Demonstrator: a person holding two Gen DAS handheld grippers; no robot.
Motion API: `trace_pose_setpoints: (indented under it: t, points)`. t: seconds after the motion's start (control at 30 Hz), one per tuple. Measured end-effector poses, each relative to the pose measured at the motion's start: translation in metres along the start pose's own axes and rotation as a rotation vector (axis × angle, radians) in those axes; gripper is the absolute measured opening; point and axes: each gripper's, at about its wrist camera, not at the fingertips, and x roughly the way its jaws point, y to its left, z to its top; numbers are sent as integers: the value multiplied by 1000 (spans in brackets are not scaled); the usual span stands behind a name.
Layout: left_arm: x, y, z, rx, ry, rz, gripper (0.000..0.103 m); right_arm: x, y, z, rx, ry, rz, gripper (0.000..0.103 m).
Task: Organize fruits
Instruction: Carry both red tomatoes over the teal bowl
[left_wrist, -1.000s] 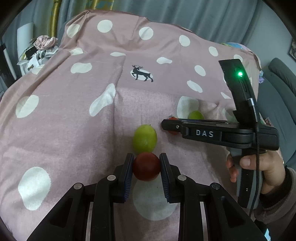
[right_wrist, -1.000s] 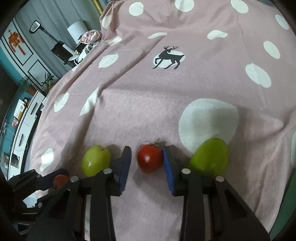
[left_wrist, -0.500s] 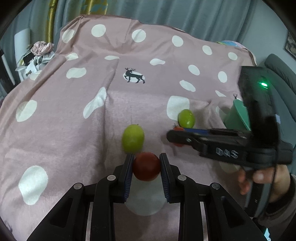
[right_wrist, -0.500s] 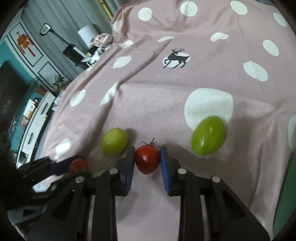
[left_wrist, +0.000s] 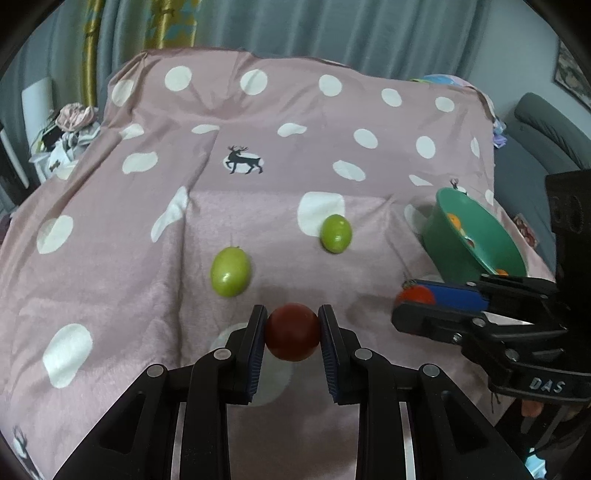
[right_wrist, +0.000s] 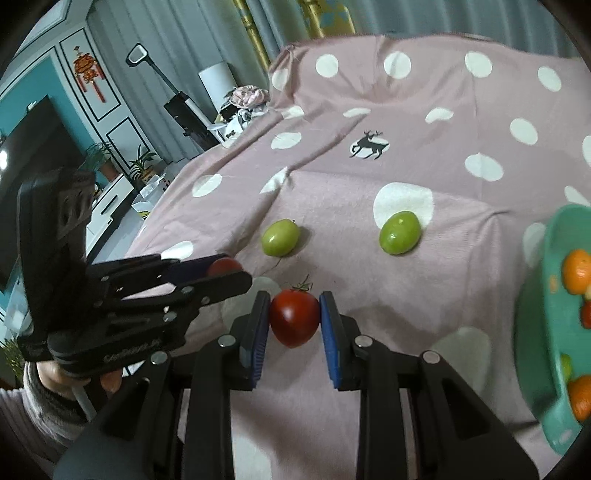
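My left gripper (left_wrist: 292, 325) is shut on a dark red tomato (left_wrist: 292, 332), held above the pink dotted cloth (left_wrist: 110, 229). My right gripper (right_wrist: 294, 314) is shut on a red tomato with a green stem (right_wrist: 294, 317); it shows in the left wrist view (left_wrist: 413, 295) to the right. The left gripper shows at the left of the right wrist view (right_wrist: 225, 267). Two green fruits lie on the cloth, one at the left (left_wrist: 230, 271) (right_wrist: 279, 237) and one at the right (left_wrist: 335, 233) (right_wrist: 400, 232). A green bowl (left_wrist: 476, 236) (right_wrist: 532, 354) with orange and red fruit stands at the right.
The cloth has a deer print (left_wrist: 243, 160) and drapes over the table's edges. A grey sofa (left_wrist: 546, 133) is beyond the right edge. Clutter and a white lamp (right_wrist: 218, 83) stand beyond the far left corner.
Both grippers have lifted and pulled back with their tomatoes. The right gripper closed on its tomato, raised it off the cloth and moved right, bringing the green bowl into view.
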Motion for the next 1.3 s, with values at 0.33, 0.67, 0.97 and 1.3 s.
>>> trace_pose_setpoints:
  t: [0.33, 0.67, 0.97, 1.3]
  points:
    - [-14, -27, 0, 49, -20, 4, 28, -33, 4, -13, -24, -53, -15, 28]
    - [-22, -50, 1, 103, -32, 14, 28, -50, 1, -20, -13, -84, -17, 28]
    - [-22, -70, 4, 149, -33, 18, 28, -65, -8, -25, 9, -118, -24, 28]
    - [-19, -87, 12, 190, -35, 17, 28, -81, -22, -30, 42, -154, -39, 28]
